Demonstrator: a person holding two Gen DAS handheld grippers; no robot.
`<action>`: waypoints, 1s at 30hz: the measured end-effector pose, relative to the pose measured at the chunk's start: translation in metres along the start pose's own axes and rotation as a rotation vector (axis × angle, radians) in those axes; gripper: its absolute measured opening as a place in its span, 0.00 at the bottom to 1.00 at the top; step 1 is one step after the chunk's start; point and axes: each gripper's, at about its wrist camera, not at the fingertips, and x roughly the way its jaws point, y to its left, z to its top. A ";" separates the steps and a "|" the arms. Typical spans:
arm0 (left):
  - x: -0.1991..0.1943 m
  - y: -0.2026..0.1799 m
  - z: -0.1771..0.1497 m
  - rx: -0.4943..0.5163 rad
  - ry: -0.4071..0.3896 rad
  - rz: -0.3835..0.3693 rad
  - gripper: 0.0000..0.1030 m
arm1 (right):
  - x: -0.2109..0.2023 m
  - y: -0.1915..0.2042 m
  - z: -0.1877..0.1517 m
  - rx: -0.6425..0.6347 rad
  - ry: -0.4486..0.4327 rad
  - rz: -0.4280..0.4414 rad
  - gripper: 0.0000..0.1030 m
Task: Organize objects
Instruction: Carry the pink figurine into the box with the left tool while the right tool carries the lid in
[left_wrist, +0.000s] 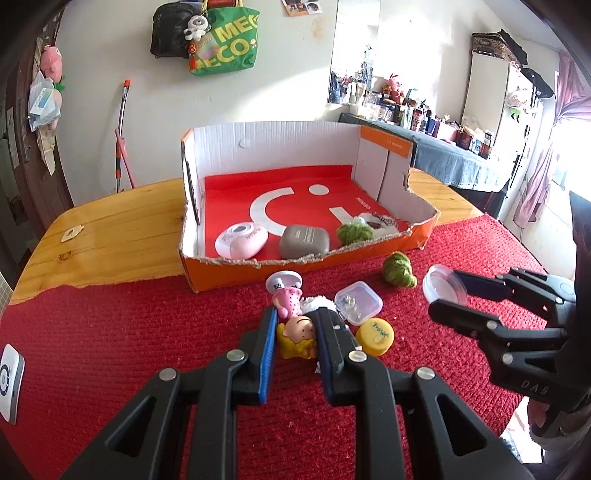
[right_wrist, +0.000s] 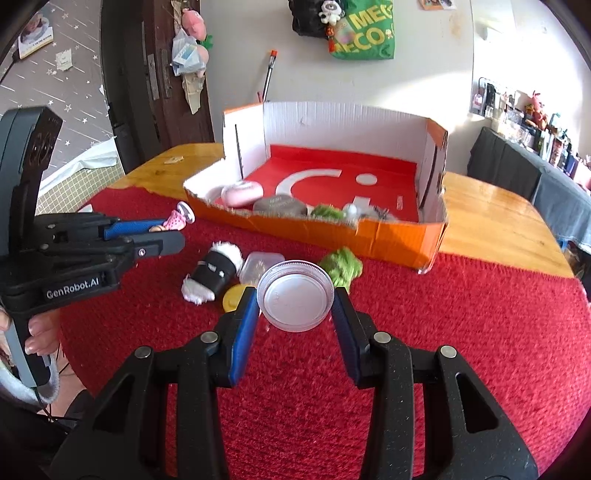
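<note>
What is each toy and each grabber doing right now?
left gripper: shut on the doll
doll: held between the fingers
right gripper: shut on the clear round lid
clear round lid: held above the red mat
cardboard box: open on top, front wall torn low
small clear case: closed, on the mat
yellow cap: lying on the mat
green knitted toy: on the mat, outside the box

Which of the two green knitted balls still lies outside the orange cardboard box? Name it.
The green knitted ball on the red woven mat, just right of the orange cardboard box's torn front wall; the other green knitted ball sits inside the box.
</note>
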 end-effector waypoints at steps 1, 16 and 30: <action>-0.001 0.000 0.001 0.001 -0.003 0.001 0.21 | -0.001 -0.001 0.003 0.001 -0.007 0.000 0.38; -0.003 -0.006 0.060 0.064 -0.047 -0.084 0.21 | 0.002 -0.011 0.070 -0.076 -0.066 0.025 0.38; 0.101 0.014 0.129 0.035 0.153 -0.163 0.21 | 0.103 -0.055 0.133 -0.058 0.218 0.084 0.38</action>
